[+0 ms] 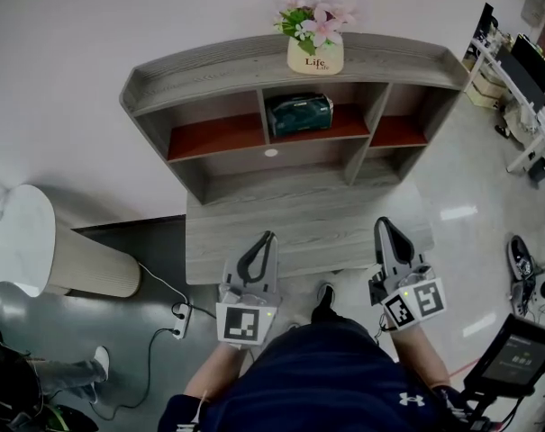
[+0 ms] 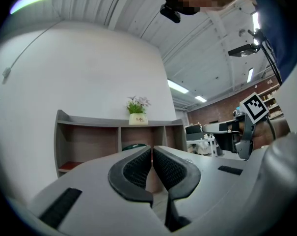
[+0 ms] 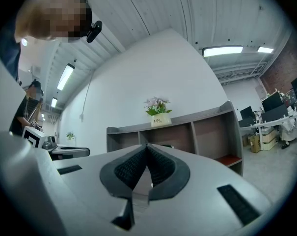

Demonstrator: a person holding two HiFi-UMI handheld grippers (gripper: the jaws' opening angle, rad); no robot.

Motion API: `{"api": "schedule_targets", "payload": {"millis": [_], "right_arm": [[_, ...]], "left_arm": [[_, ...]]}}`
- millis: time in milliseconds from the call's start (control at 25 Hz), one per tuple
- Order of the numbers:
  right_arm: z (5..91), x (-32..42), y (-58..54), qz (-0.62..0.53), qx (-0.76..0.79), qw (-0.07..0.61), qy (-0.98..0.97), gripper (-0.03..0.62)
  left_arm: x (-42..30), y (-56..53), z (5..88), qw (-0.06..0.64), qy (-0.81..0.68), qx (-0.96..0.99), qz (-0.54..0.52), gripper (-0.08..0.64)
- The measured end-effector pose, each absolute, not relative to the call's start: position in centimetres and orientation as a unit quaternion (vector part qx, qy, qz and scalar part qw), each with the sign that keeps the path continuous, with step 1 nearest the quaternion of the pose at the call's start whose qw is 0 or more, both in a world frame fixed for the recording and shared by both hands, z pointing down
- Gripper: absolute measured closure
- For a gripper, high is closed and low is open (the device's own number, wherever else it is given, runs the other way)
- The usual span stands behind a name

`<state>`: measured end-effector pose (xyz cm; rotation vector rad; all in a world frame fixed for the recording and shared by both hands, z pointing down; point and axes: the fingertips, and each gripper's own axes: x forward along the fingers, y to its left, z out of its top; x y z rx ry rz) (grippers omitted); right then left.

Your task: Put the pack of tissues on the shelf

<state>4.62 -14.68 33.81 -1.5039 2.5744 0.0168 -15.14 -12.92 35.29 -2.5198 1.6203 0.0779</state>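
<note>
We see the pack of tissues [image 1: 299,113] lying in the middle compartment of the shelf [image 1: 218,70], on the reddish board, directly below the flower pot [image 1: 315,54] that stands on the top board. It sits fully inside the compartment and neither tool touches it, so we judge the placing itself as done.

Our left gripper [image 1: 265,239] hangs over the near part of the desk [image 1: 317,196], well apart from the shelf, with its jaws closed together and nothing between the ribbed pads. Our right gripper [image 1: 383,223] is level with it on the other side, its jaws likewise pressed together and empty (its own view shows the tips meeting). Both point roughly toward the shelf.

As far as we can tell, little or nothing is left to do: at most we might check that the pack rests square and steady, which looks to be the case from above.
</note>
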Motion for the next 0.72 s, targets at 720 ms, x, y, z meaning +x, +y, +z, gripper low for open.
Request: {"api": "schedule_targets", "payload": {"millis": [720], "right_arm": [[34.4, 6.5, -16.1, -0.005, -0.505, 0.081, 0.859, 0.584]], "left_arm": [[-12.8, -14.7, 35.9, 0.071, 0.530, -0.845, 0.013, 0.535]]}}
